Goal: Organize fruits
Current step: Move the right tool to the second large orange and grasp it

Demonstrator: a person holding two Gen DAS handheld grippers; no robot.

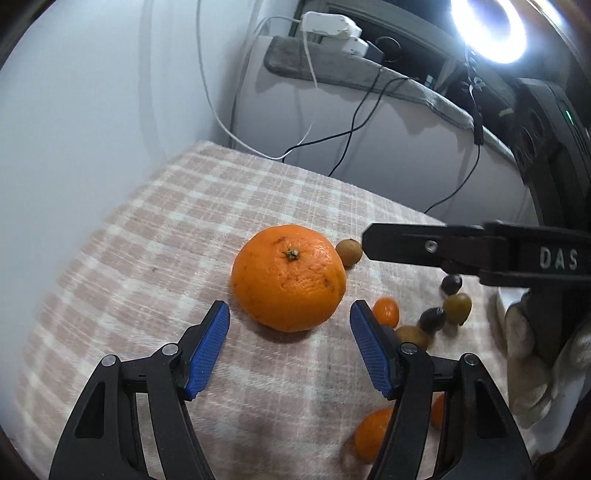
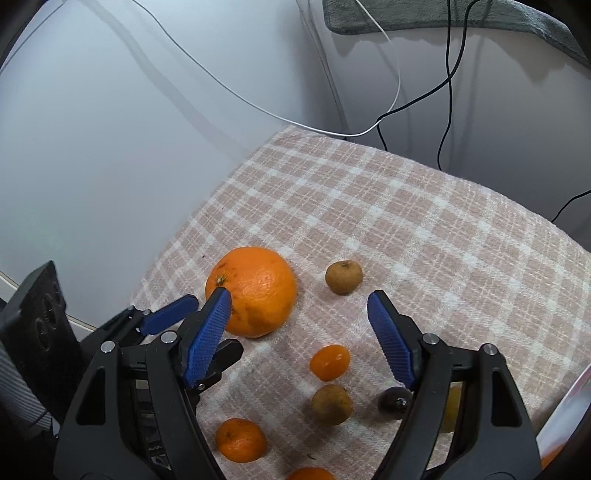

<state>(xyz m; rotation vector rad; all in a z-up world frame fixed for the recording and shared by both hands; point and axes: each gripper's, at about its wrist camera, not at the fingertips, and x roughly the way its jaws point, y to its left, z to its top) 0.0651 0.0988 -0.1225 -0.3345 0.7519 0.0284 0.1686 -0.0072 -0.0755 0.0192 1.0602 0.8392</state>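
Resting on a pink-and-white checked cloth (image 1: 155, 236), the large orange (image 1: 289, 277) shows a pitted, glossy rind with a green stem button on top and a few brown specks. It sits just ahead of the left gripper (image 1: 290, 308), whose blue ribbed pads stand apart on either side of it, gripping nothing. To the orange's right lies a small tan-brown round fruit (image 1: 348, 252), nearly touching it. Further right, the right gripper (image 2: 299, 297) crosses the left wrist view as a black bar with the raised letters "DAS" (image 1: 557, 258) readable on its body. Its jaws also stand apart and empty, over bare cloth between the orange and the tan fruit.

Below that bar lies a cluster of small fruits: 1 small kumquat-like orange fruit (image 1: 386, 312), 1 brown fruit (image 1: 412, 336), 2 dark purple ones (image 1: 432, 319) and 1 olive-green one (image 1: 457, 307). Another small orange fruit (image 1: 371, 434) lies partly hidden behind the left gripper's right finger. A gloved hand (image 1: 532, 354) shows at the right edge. Behind the cloth, white and black cables (image 1: 354, 122) hang down a pale wall, and a ring light (image 1: 487, 29) glares at top right.
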